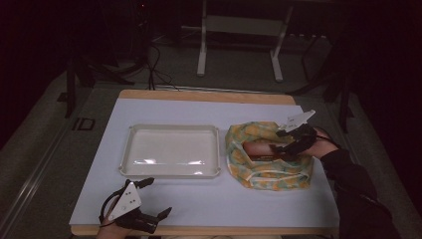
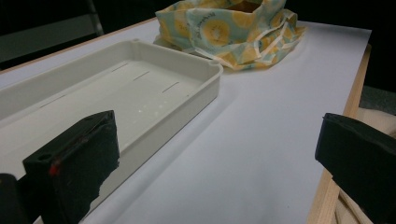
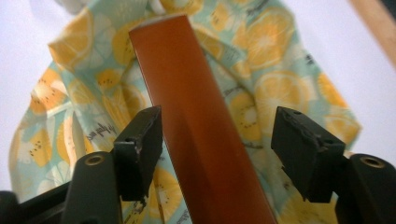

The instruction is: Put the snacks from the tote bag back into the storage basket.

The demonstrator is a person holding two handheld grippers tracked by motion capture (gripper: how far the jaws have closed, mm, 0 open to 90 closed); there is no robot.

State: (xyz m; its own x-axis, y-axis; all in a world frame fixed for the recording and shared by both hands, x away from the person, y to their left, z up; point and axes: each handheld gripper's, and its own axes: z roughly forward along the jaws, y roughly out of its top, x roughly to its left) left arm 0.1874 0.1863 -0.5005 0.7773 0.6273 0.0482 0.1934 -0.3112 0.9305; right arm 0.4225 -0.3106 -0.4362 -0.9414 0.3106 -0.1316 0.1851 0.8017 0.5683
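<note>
Nearest to us, at the front edge of the white-topped counter (image 1: 209, 199), our left claw (image 1: 158, 198) rests with its black jaws spread wide and nothing between them; we keep it parked here, we judge, so it stays out of the way while the other hand works. Just beyond it lies the shallow cream plastic tray (image 1: 169, 172), bare inside and set square to the counter, a likely place for whatever comes out of the bag.

Farther right sits the crumpled cloth bag printed with yellow lemon slices on pale green (image 1: 259, 177), its mouth open toward us. A long reddish-brown flat-sided box (image 3: 196, 126) pokes out of it. Our right claw (image 1: 279, 148) straddles this box: one pad (image 3: 140, 149) lies against its side, the other stands clear, so the jaws are partly drawn in but not yet clamped.
</note>
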